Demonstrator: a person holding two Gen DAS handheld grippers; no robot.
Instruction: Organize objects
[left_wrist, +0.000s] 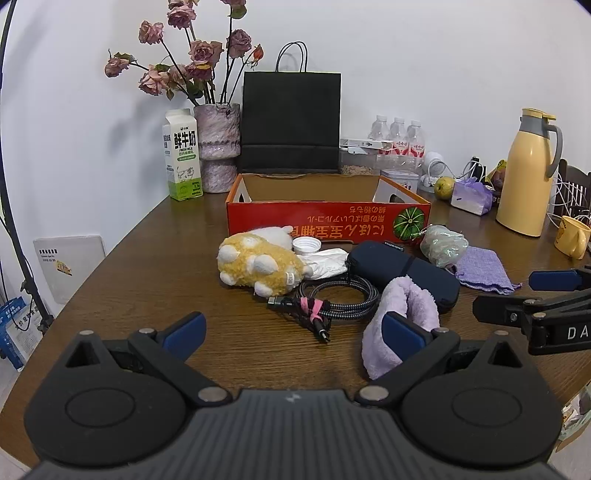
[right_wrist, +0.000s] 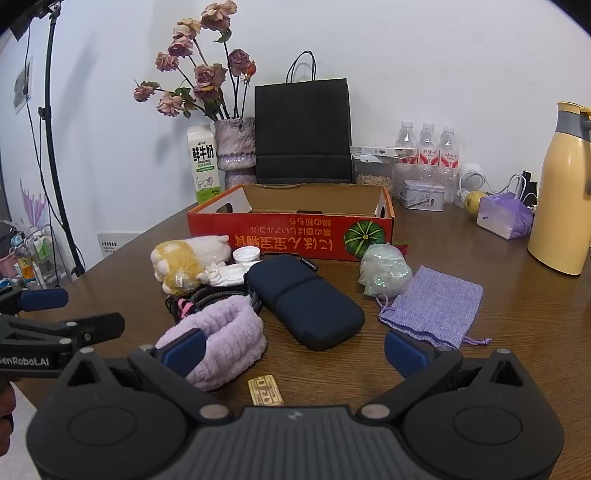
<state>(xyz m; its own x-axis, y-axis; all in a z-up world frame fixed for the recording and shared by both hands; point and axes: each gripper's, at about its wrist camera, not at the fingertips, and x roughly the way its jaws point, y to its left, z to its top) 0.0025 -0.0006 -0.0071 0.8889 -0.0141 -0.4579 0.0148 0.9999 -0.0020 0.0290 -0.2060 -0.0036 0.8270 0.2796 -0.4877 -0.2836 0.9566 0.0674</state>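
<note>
An open red cardboard box (left_wrist: 325, 221) (right_wrist: 288, 236) stands mid-table, and no contents show in it. In front of it lie a yellow plush toy (left_wrist: 258, 264) (right_wrist: 181, 264), a white cap (left_wrist: 306, 245), a white cloth (left_wrist: 328, 264), a coiled black cable (left_wrist: 332, 295), a navy case (left_wrist: 406, 271) (right_wrist: 306, 299), a lilac headband (left_wrist: 399, 317) (right_wrist: 218, 339), a green-white pouf (left_wrist: 443, 243) (right_wrist: 386, 269) and a purple pouch (left_wrist: 484, 271) (right_wrist: 434, 310). My left gripper (left_wrist: 293, 334) is open and empty, its right finger beside the headband. My right gripper (right_wrist: 293, 352) is open and empty, near the case.
At the back stand a milk carton (left_wrist: 183, 155), a vase of dried roses (left_wrist: 216, 147), a black paper bag (left_wrist: 290, 123) and water bottles (left_wrist: 397, 136). A yellow thermos (left_wrist: 528, 173) and a yellow mug (left_wrist: 572, 236) stand at right. A small card (right_wrist: 266, 389) lies near me.
</note>
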